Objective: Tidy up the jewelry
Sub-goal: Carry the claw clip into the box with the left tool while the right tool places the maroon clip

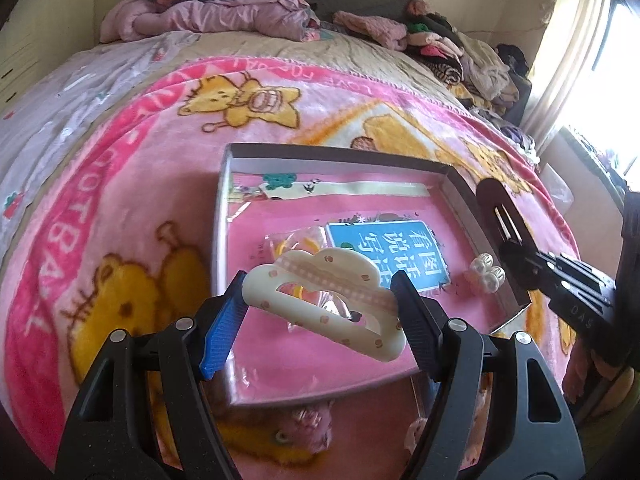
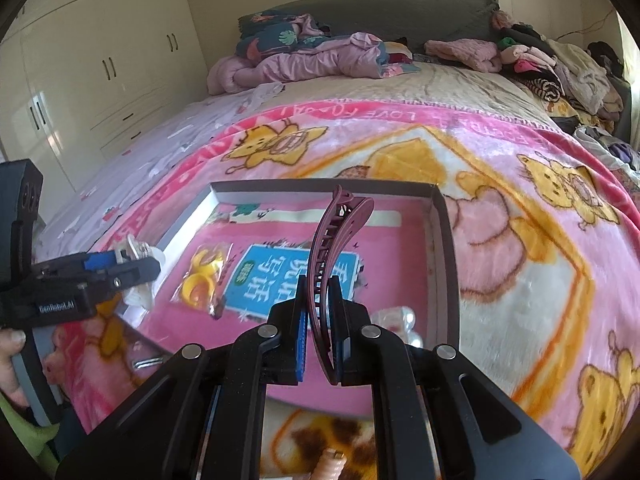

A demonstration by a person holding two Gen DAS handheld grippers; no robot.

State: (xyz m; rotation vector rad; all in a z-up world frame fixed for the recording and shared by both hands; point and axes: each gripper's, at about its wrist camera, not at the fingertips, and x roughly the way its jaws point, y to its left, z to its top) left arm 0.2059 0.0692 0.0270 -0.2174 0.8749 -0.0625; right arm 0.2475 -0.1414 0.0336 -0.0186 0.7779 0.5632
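The left tool is pinching a cream cloud-shaped hair claw by its two ends, one blue-padded finger on the claw's left tip and the dark finger on its right tip. The claw spans the full gap between the fingers, tilted so its right end sits lower, and it hangs above the shallow grey-walled box that lies just ahead of the tool on the pink cartoon blanket.

Beyond the claw, on the box's pink floor, a clear bag with yellow pieces lies just past the fingers, a blue printed card sits to its right, and a cluster of pearl-like beads rests further right, near the box's right wall.

The right tool is pressed nearly together on a maroon banana clip, gripping its lower end between the blue pad and the dark finger. The clip rises upright from the fingers and curves forward over the box, its tip reaching toward the far wall. Under and ahead of it lies the blue card, with the yellow bag to the tool's left and the beads just right of its fingers.

From the right wrist view, the left tool appears at the far left edge, over the box's left wall.
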